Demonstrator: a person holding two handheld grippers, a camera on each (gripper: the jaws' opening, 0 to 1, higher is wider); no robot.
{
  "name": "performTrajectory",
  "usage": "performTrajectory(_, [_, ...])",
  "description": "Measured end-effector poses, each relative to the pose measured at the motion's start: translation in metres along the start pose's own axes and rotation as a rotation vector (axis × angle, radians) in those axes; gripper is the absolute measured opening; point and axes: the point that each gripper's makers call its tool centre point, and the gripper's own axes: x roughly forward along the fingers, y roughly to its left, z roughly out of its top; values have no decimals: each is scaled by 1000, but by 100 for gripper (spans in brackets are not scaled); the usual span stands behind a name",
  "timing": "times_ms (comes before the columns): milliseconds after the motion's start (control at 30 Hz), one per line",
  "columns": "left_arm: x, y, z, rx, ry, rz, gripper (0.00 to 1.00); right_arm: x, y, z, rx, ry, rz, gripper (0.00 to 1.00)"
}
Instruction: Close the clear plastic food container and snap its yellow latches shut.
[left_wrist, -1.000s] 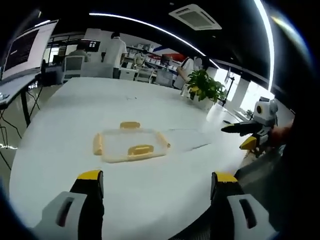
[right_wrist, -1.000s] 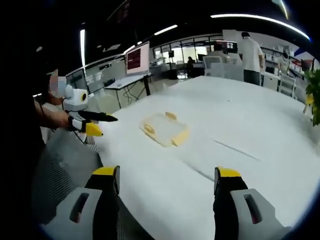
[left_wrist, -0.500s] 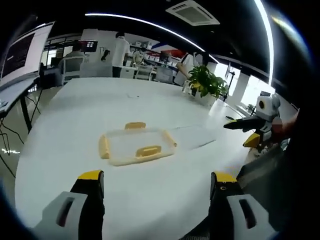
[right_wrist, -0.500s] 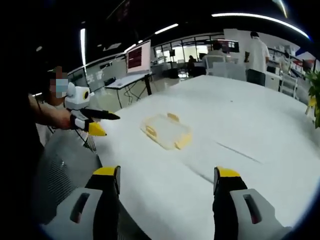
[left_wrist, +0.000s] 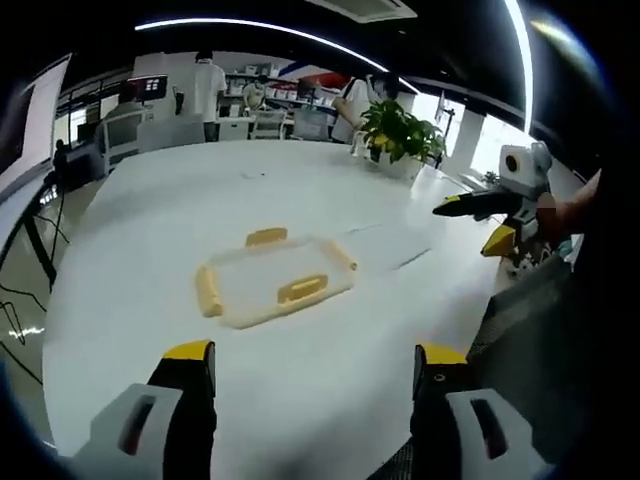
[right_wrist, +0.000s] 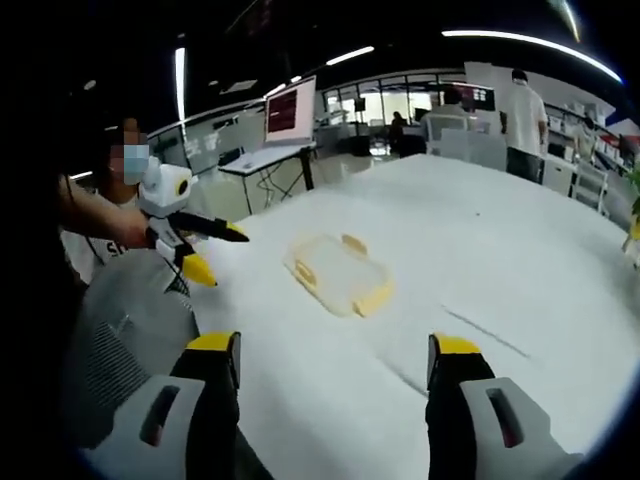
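The clear plastic food container (left_wrist: 272, 280) lies flat on the white table (left_wrist: 140, 210), with yellow latches (left_wrist: 303, 289) on its sides. My left gripper (left_wrist: 315, 354) is open and empty, its jaws short of the container's near side. The right gripper (left_wrist: 487, 214), held in a hand, hovers at the table's right edge, well away from the container. In the right gripper view the container (right_wrist: 338, 272) sits mid-table. My right gripper (right_wrist: 335, 346) stands open and empty, far back from it. The left gripper (right_wrist: 195, 246) hangs over the table edge left of the container.
A potted plant (left_wrist: 400, 135) stands at the table's far right. A monitor on a desk (right_wrist: 290, 108) and standing people (left_wrist: 205, 88) are beyond the table. A grey mesh chair (right_wrist: 120, 330) sits by the near edge. A thin seam line (right_wrist: 485, 332) crosses the table.
Both views have shifted a little with the hands. The container lies where it was. Both grippers remain open and apart from it.
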Motion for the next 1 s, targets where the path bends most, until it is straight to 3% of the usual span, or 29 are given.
performTrajectory(133, [2,10,-4,-6,43,-5,71,4,4,-2,12,10,16,75])
performTrajectory(367, [4,19,5,-21,60,-20,67,13,5,1,-12,23,33,74])
performTrajectory(767, [11,25,14,56,76,-34,66,27,-13,17,-24,9,16,67])
performTrajectory(1000, [18,33,24,105,90,-51,64,33,-19,18,-41,25,15,63])
